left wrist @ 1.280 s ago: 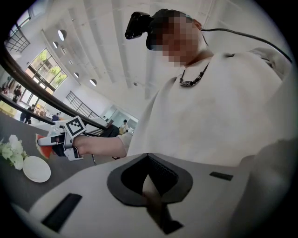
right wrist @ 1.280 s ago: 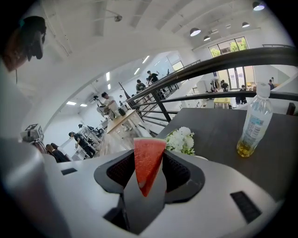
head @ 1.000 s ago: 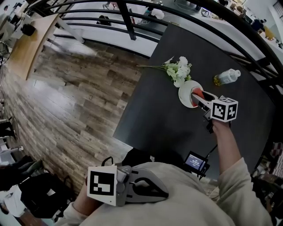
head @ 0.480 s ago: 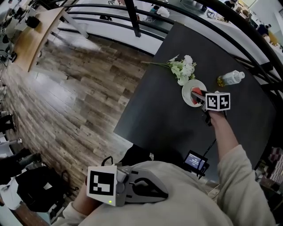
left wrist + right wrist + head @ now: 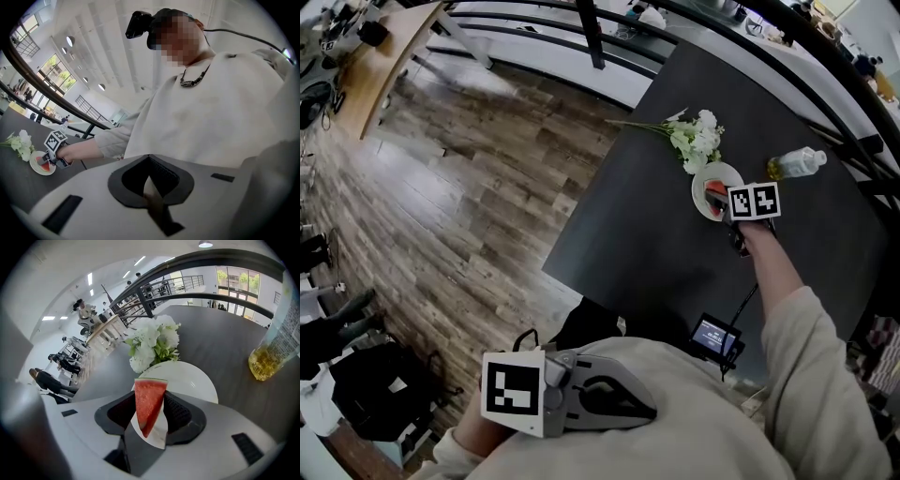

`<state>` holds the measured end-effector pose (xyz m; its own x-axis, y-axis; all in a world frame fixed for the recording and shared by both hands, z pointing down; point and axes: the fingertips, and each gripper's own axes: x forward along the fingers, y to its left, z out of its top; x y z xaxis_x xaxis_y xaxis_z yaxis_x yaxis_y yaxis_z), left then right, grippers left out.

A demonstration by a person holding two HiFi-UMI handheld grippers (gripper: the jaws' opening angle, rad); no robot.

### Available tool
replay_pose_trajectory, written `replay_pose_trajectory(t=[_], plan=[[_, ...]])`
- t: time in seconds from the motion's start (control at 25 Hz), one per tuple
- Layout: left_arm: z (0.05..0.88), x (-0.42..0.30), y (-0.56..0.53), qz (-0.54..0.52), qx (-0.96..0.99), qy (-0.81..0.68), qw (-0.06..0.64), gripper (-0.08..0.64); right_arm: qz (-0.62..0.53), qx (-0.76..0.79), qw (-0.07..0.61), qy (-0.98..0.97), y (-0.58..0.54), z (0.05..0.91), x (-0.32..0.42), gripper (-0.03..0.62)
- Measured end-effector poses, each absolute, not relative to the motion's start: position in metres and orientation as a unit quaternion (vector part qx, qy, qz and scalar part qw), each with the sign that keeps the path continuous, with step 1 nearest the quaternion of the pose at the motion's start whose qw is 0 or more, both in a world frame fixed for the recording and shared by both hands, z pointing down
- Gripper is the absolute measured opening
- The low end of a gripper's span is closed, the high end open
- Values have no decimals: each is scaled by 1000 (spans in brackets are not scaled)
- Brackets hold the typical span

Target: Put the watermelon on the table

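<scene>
A red watermelon wedge [image 5: 150, 401] with a green rind lies on a white plate [image 5: 194, 380] on the dark table [image 5: 647, 234]. My right gripper [image 5: 150, 394] points steeply down over the plate, open, with the wedge between its two fingers; I cannot see the pads pressing on it. From the head view the wedge [image 5: 713, 193] shows on the plate [image 5: 710, 176] just left of the right gripper [image 5: 727, 199]. My left gripper [image 5: 649, 409] is shut and empty, held level against the person's torso, far from the plate.
White flowers [image 5: 696, 141] lie just beyond the plate. A clear bottle [image 5: 795, 162] with yellowish liquid lies to the right of the plate. A small screen device [image 5: 713, 336] hangs at the table's near edge. Black railings run behind the table; wooden floor lies to the left.
My right gripper has come down over the plate and now stands around the wedge. Its jaws have kept the same width. The left gripper has stayed in place.
</scene>
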<state>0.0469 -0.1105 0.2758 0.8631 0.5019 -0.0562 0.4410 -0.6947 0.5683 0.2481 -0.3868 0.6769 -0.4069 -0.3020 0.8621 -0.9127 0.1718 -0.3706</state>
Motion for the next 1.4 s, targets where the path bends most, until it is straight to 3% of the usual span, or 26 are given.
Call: replay_pose_trajectory(t=[1.4], plan=[[274,34,-112,46,922,242,298,3,455,437,358,-688,-394,685,242,204]])
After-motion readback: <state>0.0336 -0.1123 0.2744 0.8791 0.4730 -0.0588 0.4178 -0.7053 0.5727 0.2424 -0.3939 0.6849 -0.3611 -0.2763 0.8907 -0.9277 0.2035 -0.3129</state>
